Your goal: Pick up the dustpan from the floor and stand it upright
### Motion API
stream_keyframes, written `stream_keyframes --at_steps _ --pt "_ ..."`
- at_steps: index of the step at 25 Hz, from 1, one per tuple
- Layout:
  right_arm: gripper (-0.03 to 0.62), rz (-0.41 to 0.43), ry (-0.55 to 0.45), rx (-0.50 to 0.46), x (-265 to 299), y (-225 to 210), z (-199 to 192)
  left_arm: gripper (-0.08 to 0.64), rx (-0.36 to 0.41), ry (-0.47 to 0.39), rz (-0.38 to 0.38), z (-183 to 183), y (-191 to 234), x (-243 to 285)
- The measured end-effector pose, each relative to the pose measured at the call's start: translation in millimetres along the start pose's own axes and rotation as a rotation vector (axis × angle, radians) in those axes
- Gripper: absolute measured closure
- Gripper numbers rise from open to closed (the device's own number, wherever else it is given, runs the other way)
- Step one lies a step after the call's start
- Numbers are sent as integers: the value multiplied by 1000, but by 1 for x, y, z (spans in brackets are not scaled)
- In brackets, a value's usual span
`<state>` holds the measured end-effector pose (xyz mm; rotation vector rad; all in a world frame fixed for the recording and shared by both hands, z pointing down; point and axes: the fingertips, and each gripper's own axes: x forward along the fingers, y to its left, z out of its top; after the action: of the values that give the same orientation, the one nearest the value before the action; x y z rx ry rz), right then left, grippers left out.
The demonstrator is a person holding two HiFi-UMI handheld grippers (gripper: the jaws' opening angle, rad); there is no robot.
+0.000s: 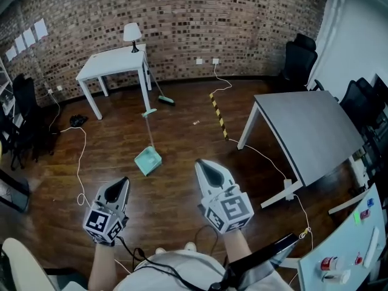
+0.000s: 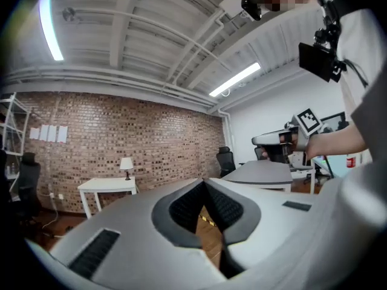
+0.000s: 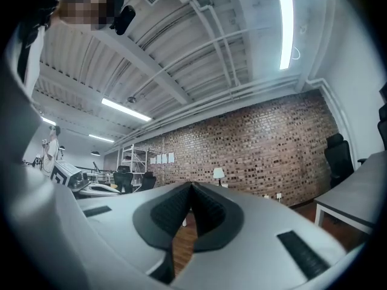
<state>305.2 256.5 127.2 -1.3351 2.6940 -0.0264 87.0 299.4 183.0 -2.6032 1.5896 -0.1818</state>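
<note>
In the head view a teal dustpan (image 1: 148, 160) lies on the wooden floor, its long handle (image 1: 147, 129) running away toward the brick wall. A broom (image 1: 159, 92) leans by the white table (image 1: 112, 65) beyond it. My left gripper (image 1: 125, 182) hovers shut, near and left of the pan, well short of it. To the pan's right my right gripper (image 1: 202, 165) is held shut too, apart from it. Both jaw pairs meet at the tips with nothing between them, in the left gripper view (image 2: 204, 183) and the right gripper view (image 3: 191, 186). Neither gripper view shows the dustpan.
A grey table (image 1: 306, 132) stands at the right, with a yellow-black strip (image 1: 218, 115) on the floor beside it. White cables (image 1: 79, 156) trail over the floor at the left and under the grey table. Black chairs (image 1: 298, 58) stand along the walls.
</note>
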Motion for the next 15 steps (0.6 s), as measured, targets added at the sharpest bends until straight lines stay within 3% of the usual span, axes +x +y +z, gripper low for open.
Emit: stream_keyframes --at_steps 2,6,15 --pt "591 16 3 -6 4 7 -3 551 24 3 -17 1 -2 1" --pt "594 50 17 -9 14 23 -9 551 -13 16 22 -4 15 1" --pt "594 29 58 -23 29 34 -19 551 -17 -7 24 0 38 -2"
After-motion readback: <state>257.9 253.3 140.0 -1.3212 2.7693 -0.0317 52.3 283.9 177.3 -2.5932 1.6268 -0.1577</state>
